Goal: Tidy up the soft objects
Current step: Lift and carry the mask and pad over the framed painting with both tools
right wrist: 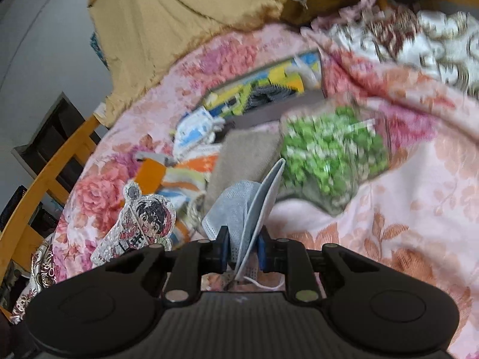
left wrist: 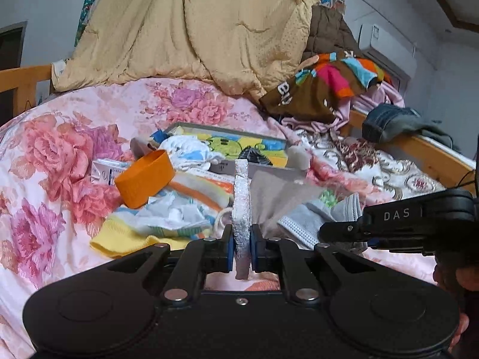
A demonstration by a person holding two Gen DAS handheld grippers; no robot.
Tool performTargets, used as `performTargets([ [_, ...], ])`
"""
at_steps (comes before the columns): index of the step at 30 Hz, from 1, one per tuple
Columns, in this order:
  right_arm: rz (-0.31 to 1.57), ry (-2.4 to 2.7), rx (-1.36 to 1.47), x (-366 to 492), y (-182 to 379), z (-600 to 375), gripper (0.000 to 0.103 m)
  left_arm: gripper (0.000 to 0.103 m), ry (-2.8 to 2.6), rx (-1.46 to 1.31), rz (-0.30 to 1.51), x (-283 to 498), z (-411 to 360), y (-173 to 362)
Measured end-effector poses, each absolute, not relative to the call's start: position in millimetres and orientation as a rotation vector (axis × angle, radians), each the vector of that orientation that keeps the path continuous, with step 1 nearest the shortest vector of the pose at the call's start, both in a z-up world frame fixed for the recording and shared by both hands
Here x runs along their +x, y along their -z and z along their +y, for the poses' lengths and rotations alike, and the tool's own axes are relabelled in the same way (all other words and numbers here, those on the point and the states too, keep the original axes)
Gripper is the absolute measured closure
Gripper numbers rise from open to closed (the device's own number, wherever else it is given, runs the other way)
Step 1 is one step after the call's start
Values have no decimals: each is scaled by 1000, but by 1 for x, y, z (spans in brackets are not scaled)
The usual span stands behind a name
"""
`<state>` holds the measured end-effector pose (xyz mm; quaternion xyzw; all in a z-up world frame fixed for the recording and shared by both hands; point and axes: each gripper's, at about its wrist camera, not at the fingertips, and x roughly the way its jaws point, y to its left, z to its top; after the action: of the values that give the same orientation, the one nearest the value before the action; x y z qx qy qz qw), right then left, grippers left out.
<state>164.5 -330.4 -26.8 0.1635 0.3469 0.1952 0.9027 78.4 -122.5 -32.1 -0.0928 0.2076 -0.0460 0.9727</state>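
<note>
Lift both soft things slowly and carry them to the picture box point(left wrist: 263, 140) in the middle of the frame. Your left gripper point(left wrist: 242, 246) pinches the sparkly cartoon pad point(left wrist: 242, 206) on edge, pointing a bit down; your right gripper point(right wrist: 243, 249) squeezes the gray face mask point(right wrist: 239, 206), tipped lower, above the pink flowery bedspread point(right wrist: 404, 209)

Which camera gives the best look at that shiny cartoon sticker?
The right wrist view: the cartoon sticker faces the camera, its printed figure plain. The left wrist view shows it edge-on, clamped in the left hand-held gripper.
</note>
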Motion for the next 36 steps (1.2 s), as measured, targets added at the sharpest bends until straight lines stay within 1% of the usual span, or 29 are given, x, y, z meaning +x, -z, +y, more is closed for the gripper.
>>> performTargets([
  [9,586,-400,399,158,4,-337,82,92,94,-234,367,88,-112,16],
  [18,457,-401,400,168,-29,-330,82,92,143,-203,345,140,-102,-12],
  [23,381,-393,350,211,-40,-320,82,92,181,-170,364,182,-97,-25],
  [29,335,-357,345,280,-34,-316,82,92,199,-196,377,242,-85,-34],
  [36,313,-319,372,345,-20,-325,82,92,222,-205,387,315,-90,-23],
])
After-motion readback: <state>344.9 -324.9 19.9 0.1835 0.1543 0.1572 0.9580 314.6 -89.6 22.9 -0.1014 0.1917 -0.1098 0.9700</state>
